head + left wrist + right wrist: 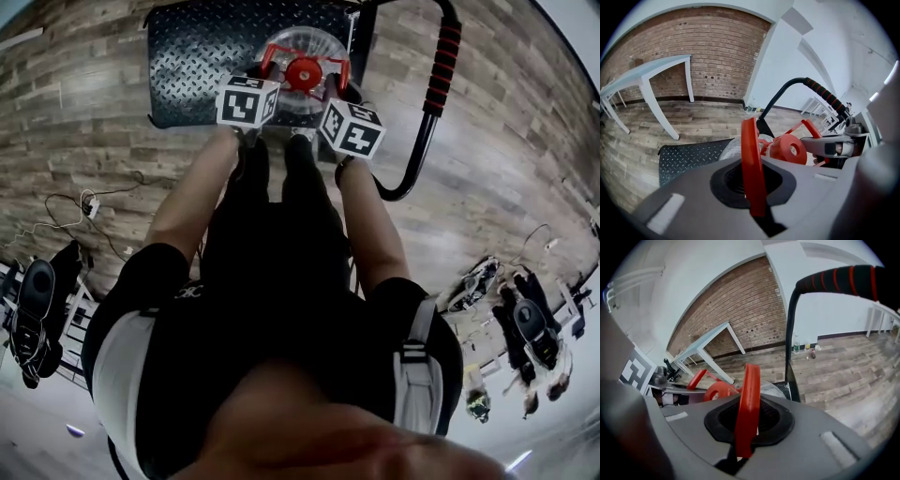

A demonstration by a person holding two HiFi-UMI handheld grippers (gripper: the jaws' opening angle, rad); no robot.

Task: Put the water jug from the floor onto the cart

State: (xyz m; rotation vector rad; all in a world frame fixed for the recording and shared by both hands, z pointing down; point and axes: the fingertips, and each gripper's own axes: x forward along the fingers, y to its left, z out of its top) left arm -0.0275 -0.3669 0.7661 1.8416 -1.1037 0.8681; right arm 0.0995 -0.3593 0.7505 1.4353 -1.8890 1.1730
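The water jug is clear, with a red cap and red handle straps, and it is over the cart's black diamond-plate deck. Whether it rests on the deck I cannot tell. My left gripper is shut on the jug's left red handle strap, which stands upright between its jaws. My right gripper is shut on the right red handle strap. The cap lies between the two grippers. The cart's push handle, black with red grip rings, rises at the right.
A white table stands by the brick wall. Cables lie on the wood floor at the left. Dark gear and more equipment sit on the floor at both sides. Small bottles stand at the wall's foot.
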